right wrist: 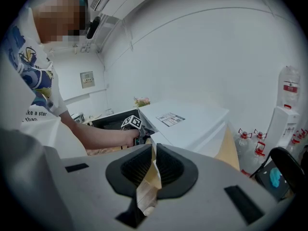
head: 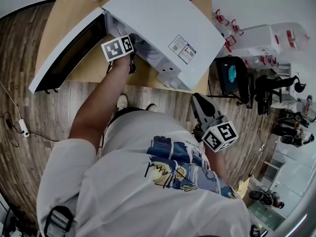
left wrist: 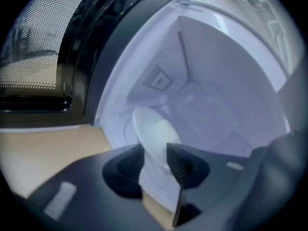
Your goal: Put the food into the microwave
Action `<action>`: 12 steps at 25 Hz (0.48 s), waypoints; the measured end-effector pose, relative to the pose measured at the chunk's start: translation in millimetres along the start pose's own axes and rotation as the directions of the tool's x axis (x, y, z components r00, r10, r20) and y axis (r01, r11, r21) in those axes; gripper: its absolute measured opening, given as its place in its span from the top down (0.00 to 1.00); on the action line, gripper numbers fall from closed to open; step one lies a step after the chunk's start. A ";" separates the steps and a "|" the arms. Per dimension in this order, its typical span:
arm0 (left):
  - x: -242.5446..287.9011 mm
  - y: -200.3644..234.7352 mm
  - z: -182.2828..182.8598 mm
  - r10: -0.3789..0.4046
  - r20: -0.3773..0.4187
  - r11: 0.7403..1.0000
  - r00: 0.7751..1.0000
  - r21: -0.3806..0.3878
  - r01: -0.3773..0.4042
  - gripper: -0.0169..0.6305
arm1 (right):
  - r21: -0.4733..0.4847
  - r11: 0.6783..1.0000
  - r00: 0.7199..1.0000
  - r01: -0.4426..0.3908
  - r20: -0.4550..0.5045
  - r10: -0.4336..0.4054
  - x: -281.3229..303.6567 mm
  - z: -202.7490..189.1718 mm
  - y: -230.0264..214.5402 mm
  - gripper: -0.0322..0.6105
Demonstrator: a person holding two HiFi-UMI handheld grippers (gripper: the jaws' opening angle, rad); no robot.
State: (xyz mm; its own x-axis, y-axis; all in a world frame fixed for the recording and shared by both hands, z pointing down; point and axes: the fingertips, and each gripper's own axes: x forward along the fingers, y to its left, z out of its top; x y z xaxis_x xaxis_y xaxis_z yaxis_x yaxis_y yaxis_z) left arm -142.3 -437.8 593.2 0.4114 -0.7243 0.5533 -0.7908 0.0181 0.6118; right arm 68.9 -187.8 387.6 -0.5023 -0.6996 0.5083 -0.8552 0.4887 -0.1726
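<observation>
At the open front of the microwave (head: 163,19), your left gripper (left wrist: 155,154) had its jaws apart. The white dish (left wrist: 153,129) sat between them just inside the cavity, unclamped. Your right gripper (right wrist: 153,150) hung back by your waist, its jaws together on nothing.

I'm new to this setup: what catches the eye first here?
The white microwave on the wooden table, door wide open, fills the head view's top. The left gripper reaches into its cavity, a white dish between its parted jaws. The right gripper hangs back, shut and empty.
</observation>
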 end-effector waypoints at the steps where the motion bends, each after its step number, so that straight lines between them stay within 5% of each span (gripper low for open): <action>1: -0.3 -1.0 -0.4 0.005 0.001 1.000 1.000 0.013 -0.005 0.74 | 0.000 1.000 1.000 0.000 -0.002 0.000 -0.5 -0.1 0.9 0.91; 12: -0.4 6.4 -12.7 0.073 -0.019 0.985 0.997 0.158 -0.069 0.62 | 0.023 1.000 1.000 0.009 -0.004 -0.009 -5.2 -10.5 4.2 0.91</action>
State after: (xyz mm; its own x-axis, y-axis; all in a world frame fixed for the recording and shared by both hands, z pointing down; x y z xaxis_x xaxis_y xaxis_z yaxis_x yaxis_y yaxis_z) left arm -141.8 -428.7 604.0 0.3612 -0.7078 0.6071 -0.8790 -0.0412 0.4750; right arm 69.2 -176.7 393.1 -0.4945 -0.7018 0.5128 -0.8622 0.4705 -0.1876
